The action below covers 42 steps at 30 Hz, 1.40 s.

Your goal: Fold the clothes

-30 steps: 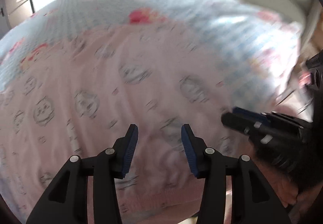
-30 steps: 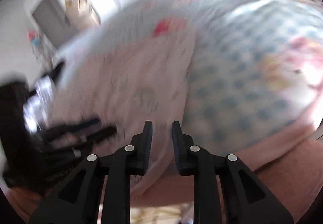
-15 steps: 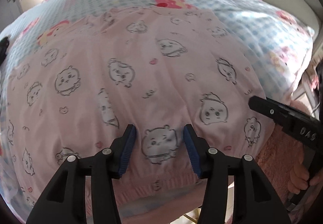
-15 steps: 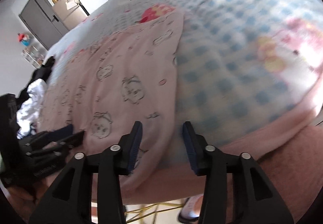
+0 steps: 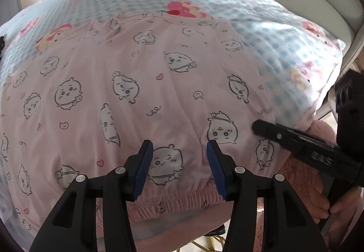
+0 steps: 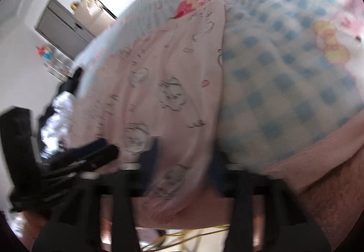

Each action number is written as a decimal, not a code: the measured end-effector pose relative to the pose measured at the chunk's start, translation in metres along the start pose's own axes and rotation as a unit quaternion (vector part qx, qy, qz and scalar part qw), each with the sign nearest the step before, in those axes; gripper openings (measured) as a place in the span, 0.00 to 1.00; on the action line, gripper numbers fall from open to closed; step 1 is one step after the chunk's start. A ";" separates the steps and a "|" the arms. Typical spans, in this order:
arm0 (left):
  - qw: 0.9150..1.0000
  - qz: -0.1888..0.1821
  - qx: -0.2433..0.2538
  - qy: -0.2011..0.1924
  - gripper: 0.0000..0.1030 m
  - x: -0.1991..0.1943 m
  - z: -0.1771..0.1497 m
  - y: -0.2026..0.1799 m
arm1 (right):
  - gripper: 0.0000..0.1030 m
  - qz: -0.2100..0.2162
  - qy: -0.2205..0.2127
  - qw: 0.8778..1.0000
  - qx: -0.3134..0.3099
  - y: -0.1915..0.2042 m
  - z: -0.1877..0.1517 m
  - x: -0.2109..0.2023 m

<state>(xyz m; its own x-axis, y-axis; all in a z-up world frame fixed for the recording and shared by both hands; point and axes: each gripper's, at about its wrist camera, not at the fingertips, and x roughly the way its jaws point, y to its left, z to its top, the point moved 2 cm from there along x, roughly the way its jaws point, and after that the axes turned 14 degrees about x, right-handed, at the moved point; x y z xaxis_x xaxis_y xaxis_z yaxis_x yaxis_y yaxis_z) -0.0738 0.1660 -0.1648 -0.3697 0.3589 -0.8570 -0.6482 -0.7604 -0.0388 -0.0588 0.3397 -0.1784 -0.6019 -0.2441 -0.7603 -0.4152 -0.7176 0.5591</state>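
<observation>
Checked bedspread (image 5: 268,31) under pink garment (image 5: 141,83)

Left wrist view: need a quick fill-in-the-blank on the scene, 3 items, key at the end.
1. The garment printed with cartoon faces is ____ in colour.
2. The bedcover beneath it has a blue and white ____ pattern.
3. The left gripper has its pads apart above the garment's ____ waistband.

Missing words: pink; checked; elastic
</observation>
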 end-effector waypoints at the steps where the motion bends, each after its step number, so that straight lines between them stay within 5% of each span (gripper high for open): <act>1: 1.000 0.000 0.002 0.002 0.50 0.001 0.000 -0.001 | 0.10 -0.011 -0.005 1.000 0.001 -0.002 0.001 0.000; 8: 1.000 0.006 -0.003 0.014 0.50 0.004 -0.006 0.005 | 0.06 -0.114 -0.050 0.992 -0.028 -0.004 -0.001 -0.013; 14: 1.000 -0.001 -0.010 0.000 0.50 -0.003 -0.007 0.008 | 0.12 -0.047 -0.074 0.996 0.017 -0.016 0.004 -0.036; 16: 1.000 -0.006 -0.011 0.001 0.50 -0.001 -0.006 0.007 | 0.30 -0.012 -0.074 0.997 0.010 -0.012 0.003 -0.041; 20: 1.000 -0.008 0.002 0.007 0.50 0.005 -0.005 -0.003 | 0.33 0.014 -0.030 0.999 -0.010 -0.002 -0.004 -0.023; 23: 1.000 -0.004 0.013 0.010 0.50 0.005 -0.005 -0.006 | 0.31 -0.033 -0.011 0.999 -0.023 0.000 -0.005 -0.006; 25: 1.000 -0.003 0.013 0.012 0.50 0.005 -0.005 -0.005 | 0.11 -0.064 -0.012 0.998 -0.027 0.000 -0.001 0.002; 30: 1.000 -0.001 -0.006 0.011 0.50 0.004 -0.005 0.006 | 0.06 -0.129 -0.046 0.990 -0.024 -0.007 0.001 -0.013; 32: 1.000 -0.002 -0.010 0.001 0.50 0.002 -0.003 0.008 | 0.08 -0.138 -0.056 0.989 -0.009 -0.011 0.003 -0.020; 35: 1.000 -0.011 -0.005 -0.002 0.50 0.007 0.001 0.003 | 0.17 -0.077 -0.086 0.993 -0.005 -0.012 0.006 -0.036; 37: 1.000 -0.001 0.002 0.025 0.50 0.021 0.000 -0.003 | 0.32 -0.040 -0.078 0.996 -0.028 -0.003 0.003 -0.038; 42: 0.999 0.028 0.038 0.015 0.51 0.015 0.002 -0.016 | 0.22 -0.116 -0.017 0.991 -0.062 -0.002 0.000 -0.001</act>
<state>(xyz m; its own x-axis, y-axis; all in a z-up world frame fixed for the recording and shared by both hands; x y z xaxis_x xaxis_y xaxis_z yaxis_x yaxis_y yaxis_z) -0.0702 0.1849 -0.1762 -0.3873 0.2985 -0.8723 -0.6753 -0.7360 0.0480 -0.0571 0.3414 -0.1792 -0.5227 -0.0422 -0.8515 -0.4596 -0.8273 0.3231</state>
